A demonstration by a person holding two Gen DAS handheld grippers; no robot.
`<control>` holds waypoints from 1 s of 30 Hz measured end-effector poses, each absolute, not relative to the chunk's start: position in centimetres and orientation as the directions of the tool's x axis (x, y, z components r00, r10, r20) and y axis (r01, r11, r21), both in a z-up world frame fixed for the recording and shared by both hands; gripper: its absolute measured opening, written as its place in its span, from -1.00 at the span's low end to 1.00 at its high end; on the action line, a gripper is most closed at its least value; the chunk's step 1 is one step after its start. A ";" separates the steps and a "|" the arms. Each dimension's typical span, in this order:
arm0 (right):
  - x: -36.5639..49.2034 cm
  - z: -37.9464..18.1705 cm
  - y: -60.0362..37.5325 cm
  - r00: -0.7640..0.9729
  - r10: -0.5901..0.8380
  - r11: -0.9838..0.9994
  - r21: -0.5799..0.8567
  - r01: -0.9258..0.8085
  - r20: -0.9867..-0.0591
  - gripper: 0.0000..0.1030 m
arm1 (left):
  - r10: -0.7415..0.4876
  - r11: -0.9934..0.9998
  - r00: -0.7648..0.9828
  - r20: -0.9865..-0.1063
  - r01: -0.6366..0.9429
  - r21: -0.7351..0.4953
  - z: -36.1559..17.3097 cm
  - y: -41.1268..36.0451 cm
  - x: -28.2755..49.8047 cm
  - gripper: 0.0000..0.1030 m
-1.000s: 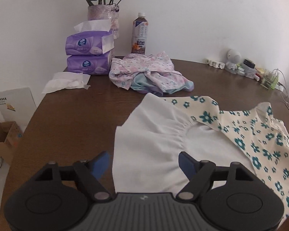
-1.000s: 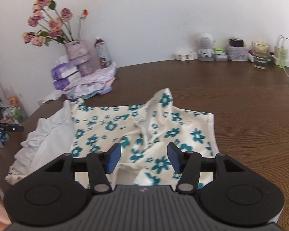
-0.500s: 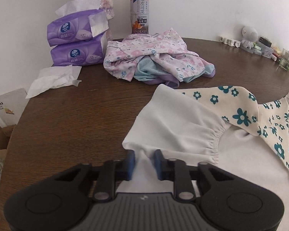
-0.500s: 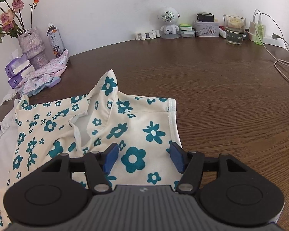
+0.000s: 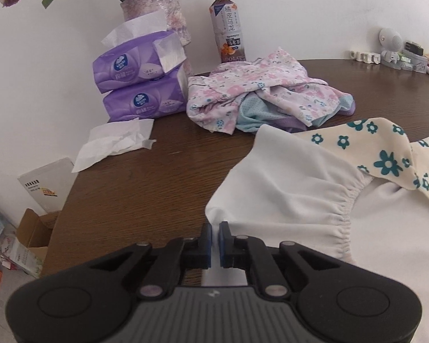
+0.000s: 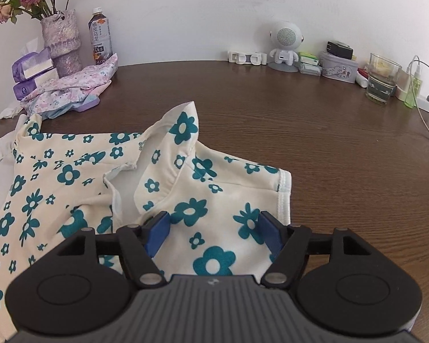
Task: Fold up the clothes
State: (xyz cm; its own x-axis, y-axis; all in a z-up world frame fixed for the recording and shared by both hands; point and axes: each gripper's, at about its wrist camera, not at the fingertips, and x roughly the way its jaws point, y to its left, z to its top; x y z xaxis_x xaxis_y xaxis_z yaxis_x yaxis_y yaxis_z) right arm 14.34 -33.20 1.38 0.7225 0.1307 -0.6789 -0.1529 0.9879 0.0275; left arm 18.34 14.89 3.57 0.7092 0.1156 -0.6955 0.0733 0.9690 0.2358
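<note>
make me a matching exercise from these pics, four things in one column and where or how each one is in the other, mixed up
Things:
1. left gripper
2. right gripper
3. tea bottle
4. purple tissue packs

States:
A. stacked one on the other beside the vase
B. open above the floral dress
C. shut on a corner of the white skirt hem
D. upright by the wall, behind the pink clothes pile

Pairs: 1-C, 2-B, 3-D, 4-A

A home: vase of roses (image 5: 154, 14), tissue packs (image 5: 137, 80), laundry on table (image 6: 300, 108).
</note>
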 end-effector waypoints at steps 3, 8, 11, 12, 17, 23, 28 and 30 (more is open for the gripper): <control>15.3 1.3 -32.3 0.726 0.133 0.987 0.023 -0.159 -0.675 0.38 | 0.185 0.960 0.716 -0.673 0.013 0.278 3.2 16.1 18.3 -0.94; 15.8 1.2 -32.0 0.732 0.140 0.987 0.031 -0.160 -0.667 0.40 | 0.178 0.973 0.713 -0.678 -0.025 0.229 3.6 17.6 18.0 -0.94; 15.0 1.6 -33.3 0.749 0.164 0.986 0.079 -0.148 -0.642 0.39 | 0.144 0.983 0.735 -0.663 -0.028 0.182 4.7 17.6 17.2 -0.79; 14.6 1.9 -33.8 0.760 0.168 0.986 0.091 -0.142 -0.628 0.39 | 0.122 0.987 0.748 -0.652 -0.022 0.160 5.4 17.4 16.9 -0.75; 13.9 3.2 -35.7 0.795 0.152 0.988 0.104 -0.112 -0.588 0.09 | -0.078 0.991 0.777 -0.625 0.127 0.035 8.0 14.2 16.2 -0.29; 15.4 3.0 -33.7 0.757 0.205 0.978 0.094 -0.188 -0.621 -0.33 | -0.280 0.939 0.706 -0.650 0.344 -0.032 7.9 8.0 17.8 -0.29; 17.1 4.0 -31.0 0.729 0.275 0.957 0.103 -0.272 -0.627 -0.44 | -0.373 0.881 0.646 -0.666 0.471 -0.037 6.9 3.3 18.9 -0.28; 17.8 4.6 -29.9 0.712 0.314 0.943 0.117 -0.313 -0.628 -0.44 | -0.375 0.878 0.646 -0.665 0.478 -0.031 6.2 2.7 19.3 -0.27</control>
